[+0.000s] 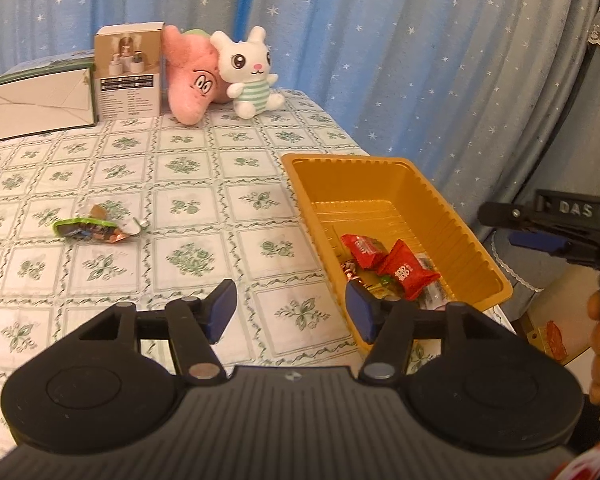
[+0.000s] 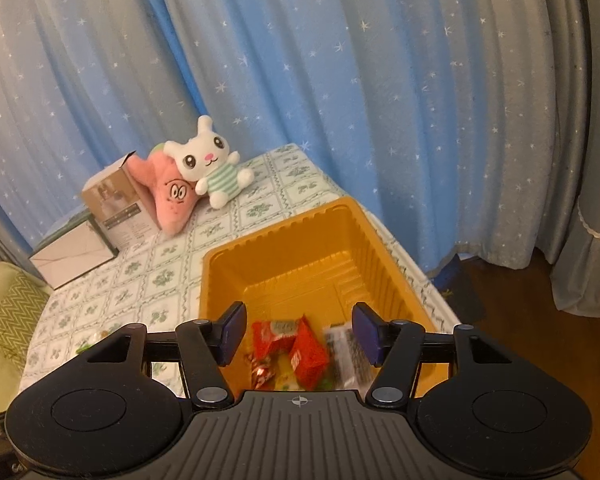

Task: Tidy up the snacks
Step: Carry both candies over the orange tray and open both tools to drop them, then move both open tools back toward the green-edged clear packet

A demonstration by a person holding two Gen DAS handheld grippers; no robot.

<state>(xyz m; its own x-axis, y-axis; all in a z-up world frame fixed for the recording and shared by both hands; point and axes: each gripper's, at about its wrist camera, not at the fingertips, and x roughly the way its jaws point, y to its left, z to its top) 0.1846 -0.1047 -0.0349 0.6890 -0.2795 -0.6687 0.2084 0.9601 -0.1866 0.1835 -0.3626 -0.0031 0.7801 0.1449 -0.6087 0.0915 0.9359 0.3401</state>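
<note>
The table [image 1: 188, 184] is covered with a patterned cloth. A yellow tray [image 1: 396, 196] is set at its right edge; 2 red snack packets [image 1: 404, 270] and other wrapped pieces are seen at the tray's near end. 1 green-edged snack packet [image 1: 90, 230] is left near the left edge. The left gripper [image 1: 290, 306] and right gripper [image 2: 298, 334] are held wide open, with nothing gripped.

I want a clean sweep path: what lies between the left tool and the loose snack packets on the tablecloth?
Only bare tablecloth, as the left wrist view shows. The open left tool has nothing between it and the loose snack packets.
</note>
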